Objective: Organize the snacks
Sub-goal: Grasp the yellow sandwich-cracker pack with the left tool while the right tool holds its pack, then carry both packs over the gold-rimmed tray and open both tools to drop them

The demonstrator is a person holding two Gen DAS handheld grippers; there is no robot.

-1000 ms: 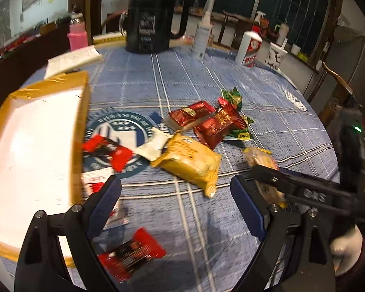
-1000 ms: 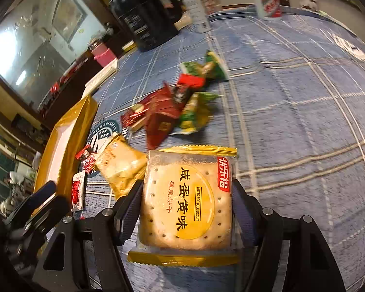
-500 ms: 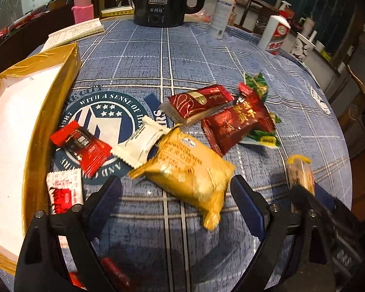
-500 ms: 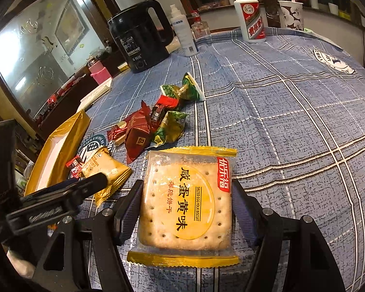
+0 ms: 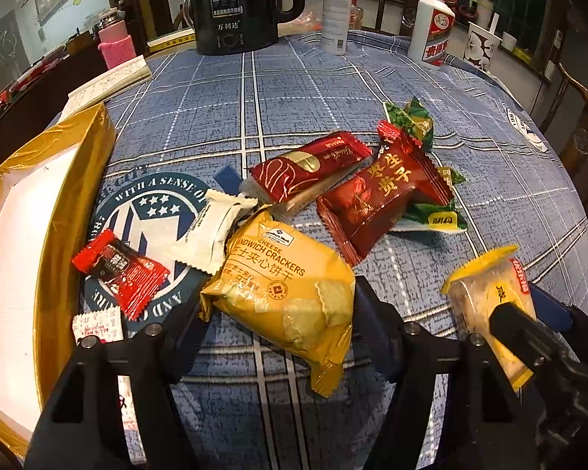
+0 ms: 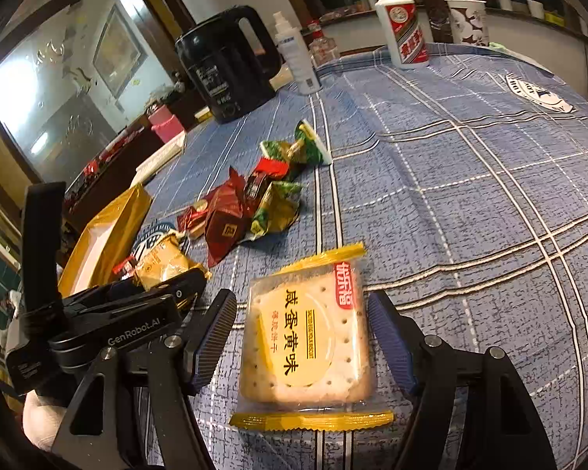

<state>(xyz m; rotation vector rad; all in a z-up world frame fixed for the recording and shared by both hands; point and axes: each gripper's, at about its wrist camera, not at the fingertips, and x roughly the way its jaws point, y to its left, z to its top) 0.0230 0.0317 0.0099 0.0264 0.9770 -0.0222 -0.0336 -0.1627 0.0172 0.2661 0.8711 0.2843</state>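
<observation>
My left tongs (image 5: 276, 309) hide the near end of the cheese cracker packet (image 5: 284, 293). The gold tray (image 5: 74, 211) runs off the left edge. A small white sachet (image 5: 98, 325) sits half behind my finger, its print unreadable.

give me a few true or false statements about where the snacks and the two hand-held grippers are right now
1. The left hand-held gripper straddles the yellow cheese cracker pack. True.
2. The right hand-held gripper is clamped shut on the salted egg yolk biscuit. False: its fingers stand apart from the pack with gaps on both sides.
3. The gold tray holds several snacks. False: none show inside it.
4. The dark red packet lies over a green one. True.
5. The black kettle stands at the far edge. True.
</observation>
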